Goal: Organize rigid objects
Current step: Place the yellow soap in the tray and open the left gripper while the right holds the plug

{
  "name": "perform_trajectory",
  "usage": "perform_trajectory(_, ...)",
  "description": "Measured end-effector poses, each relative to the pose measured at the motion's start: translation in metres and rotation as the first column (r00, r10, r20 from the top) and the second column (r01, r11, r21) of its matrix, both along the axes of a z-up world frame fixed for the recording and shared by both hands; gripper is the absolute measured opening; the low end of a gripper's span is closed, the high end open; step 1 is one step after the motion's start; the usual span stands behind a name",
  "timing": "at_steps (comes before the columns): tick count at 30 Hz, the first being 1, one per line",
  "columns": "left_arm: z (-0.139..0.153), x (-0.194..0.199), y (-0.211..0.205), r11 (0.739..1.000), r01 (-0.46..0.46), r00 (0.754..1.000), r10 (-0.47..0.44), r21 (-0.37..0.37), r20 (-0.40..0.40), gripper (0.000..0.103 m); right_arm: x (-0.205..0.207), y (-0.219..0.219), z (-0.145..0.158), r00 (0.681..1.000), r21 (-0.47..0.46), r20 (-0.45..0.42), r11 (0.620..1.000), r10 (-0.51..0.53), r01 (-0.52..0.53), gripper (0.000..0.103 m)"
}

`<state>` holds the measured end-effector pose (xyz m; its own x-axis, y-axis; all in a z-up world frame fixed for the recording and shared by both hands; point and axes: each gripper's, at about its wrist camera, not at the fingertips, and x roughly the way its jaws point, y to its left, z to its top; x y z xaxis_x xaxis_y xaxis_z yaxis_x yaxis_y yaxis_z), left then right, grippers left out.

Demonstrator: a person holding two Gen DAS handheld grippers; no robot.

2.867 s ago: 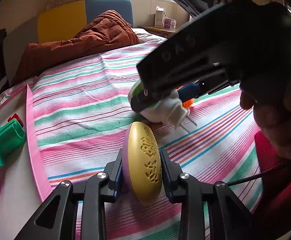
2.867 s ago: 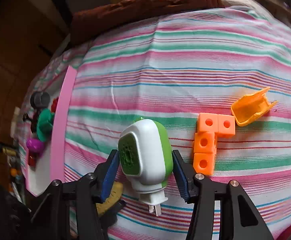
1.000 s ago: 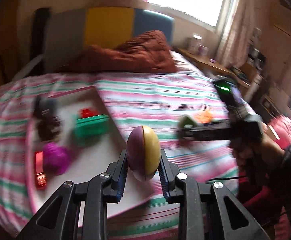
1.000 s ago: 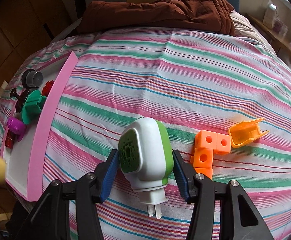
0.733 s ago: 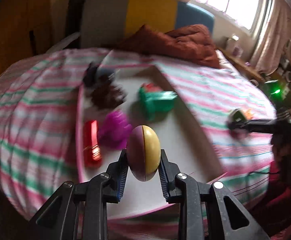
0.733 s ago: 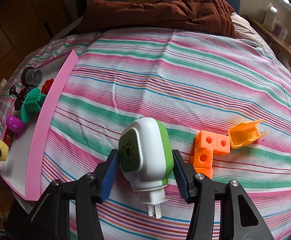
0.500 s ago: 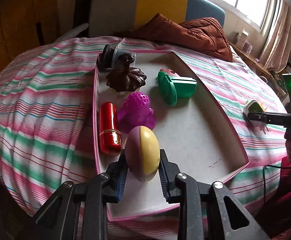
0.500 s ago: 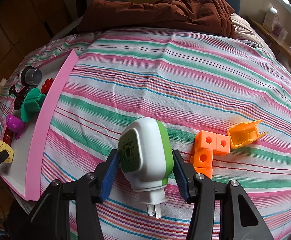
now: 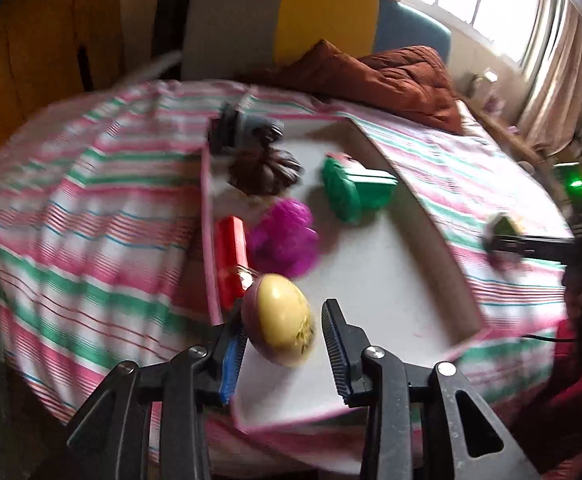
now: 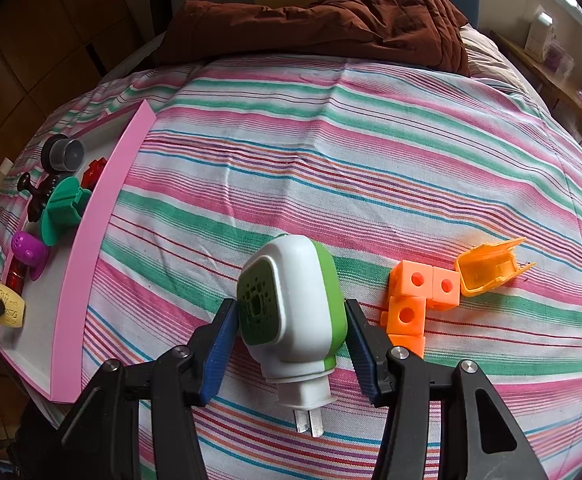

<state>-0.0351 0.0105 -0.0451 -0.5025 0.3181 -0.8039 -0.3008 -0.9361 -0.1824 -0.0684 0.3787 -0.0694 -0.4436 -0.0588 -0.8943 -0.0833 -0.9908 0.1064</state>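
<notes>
**Supervisor:** Report the left tool and its load.

**Operator:** My left tool (image 9: 283, 344) is angled down over the near end of the pink-rimmed tray (image 9: 419, 216). Its jaws have just been opening. The yellow-and-purple oval case (image 9: 279, 320) sits between them, leaning against the left pad; a gap shows at the right pad, so I judge it released, not clamped. The picture is blurred, so I cannot tell whether the case rests on the tray floor yet.

**Supervisor:** Which relation governs the next move?

**Operator:** The case lies directly ahead of the fingertips, its long axis tipped away from the tool. Just beyond it are the red cylinder (image 9: 231, 256) and the purple toy (image 9: 285, 240). I judge a straight withdrawal backward and upward is needed to avoid dragging the case.

**Supervisor:** Right tool?

**Operator:** My right tool (image 10: 291, 340) is part open and clamped on the white-and-green plug-in unit (image 10: 291, 312), prongs toward the camera, above the striped bed cover (image 10: 331, 160). The tray lies far to its left. The orange blocks (image 10: 415, 300) and the orange clip (image 10: 487, 268) lie just right of it.
</notes>
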Motion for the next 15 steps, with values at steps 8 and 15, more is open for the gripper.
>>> perform_trajectory(8,0.0,0.003,-0.013,0.999,-0.037,0.999,0.037,-0.001,0.004,0.041,0.0,-0.002,-0.004,1.0,0.009,0.019,1.0,-0.004,0.004,0.051)
perform_trajectory(15,0.012,0.006,-0.016,0.998,-0.059,0.997,0.058,-0.016,-0.055,0.041,-0.001,-0.004,-0.01,0.999,0.048,0.037,0.999,-0.002,0.0,0.049)
